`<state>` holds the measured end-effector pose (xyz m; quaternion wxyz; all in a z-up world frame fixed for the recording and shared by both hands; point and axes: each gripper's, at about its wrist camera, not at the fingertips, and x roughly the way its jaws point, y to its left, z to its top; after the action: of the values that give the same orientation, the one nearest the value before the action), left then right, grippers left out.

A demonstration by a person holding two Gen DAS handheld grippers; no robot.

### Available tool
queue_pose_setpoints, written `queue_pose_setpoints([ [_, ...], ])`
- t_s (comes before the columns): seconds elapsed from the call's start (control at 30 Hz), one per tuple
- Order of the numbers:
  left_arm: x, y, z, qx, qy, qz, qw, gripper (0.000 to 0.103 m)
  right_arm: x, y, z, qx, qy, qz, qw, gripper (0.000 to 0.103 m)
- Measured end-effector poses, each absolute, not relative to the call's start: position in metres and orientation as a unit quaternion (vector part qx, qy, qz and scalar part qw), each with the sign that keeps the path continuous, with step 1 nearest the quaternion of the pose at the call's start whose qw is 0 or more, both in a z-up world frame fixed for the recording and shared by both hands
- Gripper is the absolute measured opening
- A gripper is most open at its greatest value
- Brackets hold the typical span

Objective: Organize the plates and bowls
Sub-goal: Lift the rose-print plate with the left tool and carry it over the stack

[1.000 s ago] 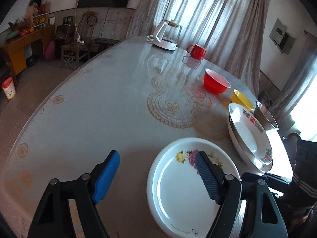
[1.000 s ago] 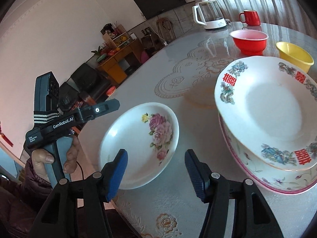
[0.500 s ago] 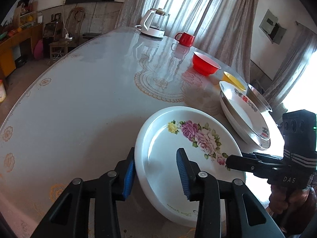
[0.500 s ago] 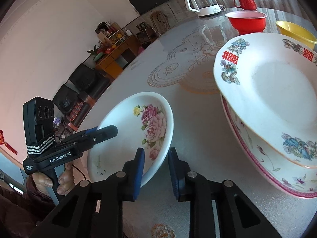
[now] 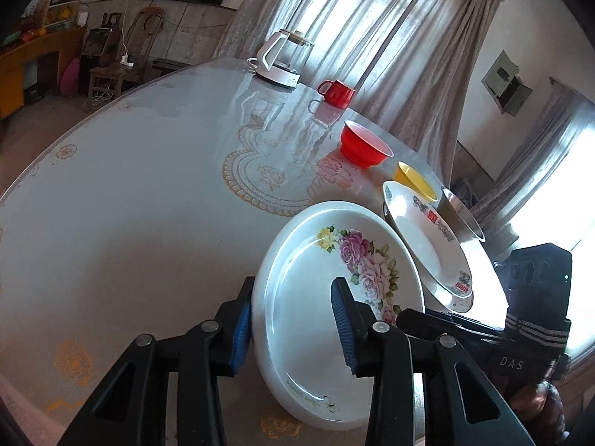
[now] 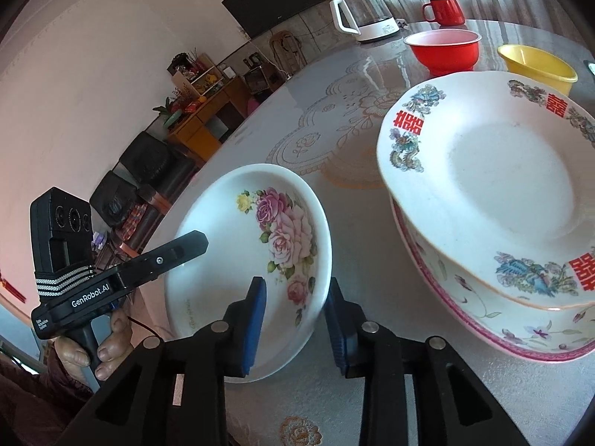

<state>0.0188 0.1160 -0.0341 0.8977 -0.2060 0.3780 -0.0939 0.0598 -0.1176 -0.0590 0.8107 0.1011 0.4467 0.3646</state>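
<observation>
A white plate with pink roses [image 5: 316, 297] [image 6: 230, 260] sits tilted near the table's front edge. My left gripper [image 5: 292, 329] is shut on its near-left rim, one pad outside and one inside. My right gripper [image 6: 293, 316] straddles the opposite rim with the rim between its pads. Its jaws are opening slightly but still touch the plate. To the right stands a stack of plates [image 5: 424, 245] [image 6: 483, 186], the top one marked with red characters. Beyond it are a red bowl [image 5: 366, 146] [image 6: 442, 50], a yellow bowl [image 5: 412, 180] [image 6: 535, 65] and a steel bowl [image 5: 459, 219].
A white kettle [image 5: 282, 59] [image 6: 364, 11] and a red mug [image 5: 336, 93] [image 6: 444, 11] stand at the far end of the table [image 5: 148, 186]. The stack lies close beside the rose plate. A person's hand [image 6: 108, 349] holds the left gripper's handle.
Both grippers went from wide open to closed around the rose plate's rim. The plate now looks tilted instead of lying flat. The right pads stand a little wider than half a second ago.
</observation>
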Motion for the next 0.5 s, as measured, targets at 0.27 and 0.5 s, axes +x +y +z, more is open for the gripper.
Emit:
queue_pose_setpoints([
  [0.27,0.050,0.081,-0.012,-0.194,0.362,-0.121,0.904,0.039,0.056,-0.144,-0.033,0.114,0.391,0.319,0.856,0.030],
  [0.5,0.090,0.030,0.012,-0.160,0.352,-0.157,0.909,0.039,0.060,-0.186,-0.017,0.154,0.362,0.267,0.880,0.030],
])
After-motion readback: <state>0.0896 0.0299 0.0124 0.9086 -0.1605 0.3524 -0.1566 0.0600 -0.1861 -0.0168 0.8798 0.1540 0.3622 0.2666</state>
